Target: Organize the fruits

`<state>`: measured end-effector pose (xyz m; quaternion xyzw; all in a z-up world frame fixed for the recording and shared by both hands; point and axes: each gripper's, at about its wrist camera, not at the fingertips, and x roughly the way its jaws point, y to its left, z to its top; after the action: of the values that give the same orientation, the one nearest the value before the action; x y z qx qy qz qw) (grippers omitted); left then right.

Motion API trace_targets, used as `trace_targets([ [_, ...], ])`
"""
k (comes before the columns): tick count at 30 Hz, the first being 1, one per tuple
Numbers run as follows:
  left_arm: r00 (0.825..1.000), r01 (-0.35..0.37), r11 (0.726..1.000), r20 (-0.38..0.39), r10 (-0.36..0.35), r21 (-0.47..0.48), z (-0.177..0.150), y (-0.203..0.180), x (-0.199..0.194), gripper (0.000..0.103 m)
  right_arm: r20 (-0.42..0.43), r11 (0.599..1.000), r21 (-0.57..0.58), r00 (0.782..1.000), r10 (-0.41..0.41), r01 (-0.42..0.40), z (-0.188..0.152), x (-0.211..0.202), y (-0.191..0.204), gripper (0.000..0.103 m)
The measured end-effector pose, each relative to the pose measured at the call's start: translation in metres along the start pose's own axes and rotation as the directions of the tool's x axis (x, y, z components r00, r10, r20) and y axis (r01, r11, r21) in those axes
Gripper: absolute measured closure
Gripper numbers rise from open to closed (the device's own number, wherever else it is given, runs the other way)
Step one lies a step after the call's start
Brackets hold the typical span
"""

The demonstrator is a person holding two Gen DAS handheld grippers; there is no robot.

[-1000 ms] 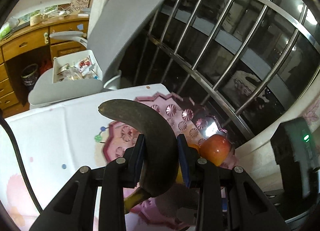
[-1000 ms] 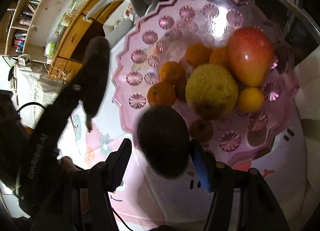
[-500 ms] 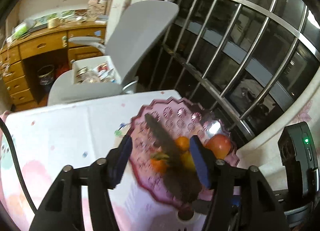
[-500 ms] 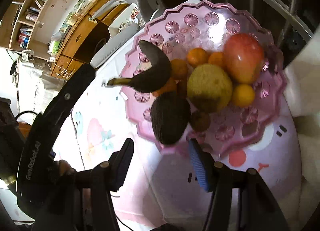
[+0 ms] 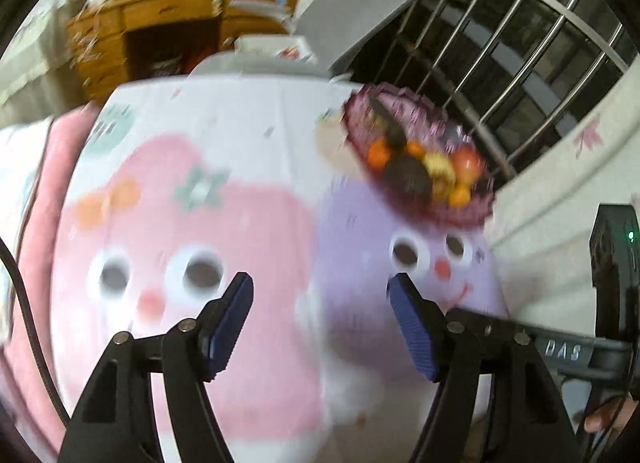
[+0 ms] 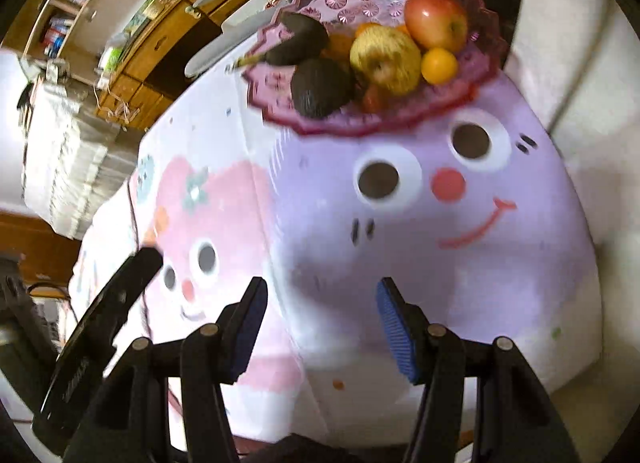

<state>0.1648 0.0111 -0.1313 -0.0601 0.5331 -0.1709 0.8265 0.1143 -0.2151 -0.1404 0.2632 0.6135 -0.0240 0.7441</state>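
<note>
Left view motion-blurred, desk (image 5: 172, 15) clutter perhaps papers — unreadable

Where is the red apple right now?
In the right wrist view, the red apple sits at the far right of the pink fruit plate, beside the yellow apple.

Pink fruit dish (image 6: 486, 63): translucent moulded plastic, glossy, rosette pattern pressed into the scalloped rim. Red apple (image 6: 436, 19): smooth, shiny skin. Yellow fruit (image 6: 386, 55): duller, slightly mottled. Small orange (image 6: 439, 66): glossy. Dark avocado (image 6: 322, 87): rough, matt rind. Blackened banana (image 6: 298, 45): matt, leathery skin. Worktop (image 6: 460, 263) was seen covered by a printed cartoon cloth, smooth, low sheen, fold creases visible. Right gripper (image 6: 322, 327) and left gripper (image 5: 320, 321): matt black plastic arms, bright metal rivets, jaws faced with ribbed blue rubbery pads. Desk (image 5: 172, 19): varnished wood, semi-gloss. Window bars (image 5: 532, 35): polished metal. Chair (image 5: 360, 7): grey matt fabric.
</note>
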Motion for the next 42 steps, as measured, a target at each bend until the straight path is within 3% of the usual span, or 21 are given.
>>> trace_targets([
  [9, 0.997, -0.080, 0.995, -0.022, 0.079, -0.058, -0.089, 0.007, -0.083, 0.018, 0.001, 0.985, -0.167, 0.999, -0.033, 0.033, -0.094, -0.034, 0.010, 0.044],
  [14, 0.996, -0.086, 0.996, 0.021, 0.087, -0.036, -0.114, -0.006, -0.127, 0.011, 0.065, 0.970, -0.239, 0.998, -0.026, 0.041, -0.140, -0.071, 0.015, 0.034],
  [17, 0.995, -0.084, 0.996, 0.057, 0.086, -0.029, -0.114, -0.022, -0.146, 0.010, 0.097, 0.964, -0.263, 0.995, -0.008, 0.034, -0.151, -0.095, 0.016, 0.030],
  [24, 0.985, -0.101, 0.995, 0.139, 0.099, 0.005, -0.077, -0.064, -0.173, 0.004, 0.137, 0.946, -0.324, 0.990, 0.033, 0.013, -0.139, -0.141, 0.020, 0.021],
  [28, 0.985, -0.082, 0.995, 0.148, 0.090, -0.059, -0.049, -0.074, -0.180, 0.001, 0.162, 0.927, -0.374, 0.985, 0.052, 0.013, -0.114, -0.165, 0.024, 0.017],
  [31, 0.976, -0.123, 0.990, 0.172, 0.132, -0.067, -0.041, -0.078, -0.182, 0.001, 0.203, 0.916, -0.399, 0.978, 0.047, 0.039, -0.099, -0.176, 0.029, 0.010],
  [35, 0.979, -0.143, 0.984, 0.130, 0.156, -0.107, -0.038, -0.071, -0.171, 0.001, 0.205, 0.900, -0.432, 0.978, 0.033, 0.060, -0.091, -0.179, 0.035, 0.007],
  [42, 0.968, -0.223, 0.974, 0.111, 0.227, -0.047, -0.035, -0.068, -0.169, 0.001, 0.202, 0.896, -0.440, 0.979, 0.034, 0.059, -0.097, -0.174, 0.046, 0.000],
])
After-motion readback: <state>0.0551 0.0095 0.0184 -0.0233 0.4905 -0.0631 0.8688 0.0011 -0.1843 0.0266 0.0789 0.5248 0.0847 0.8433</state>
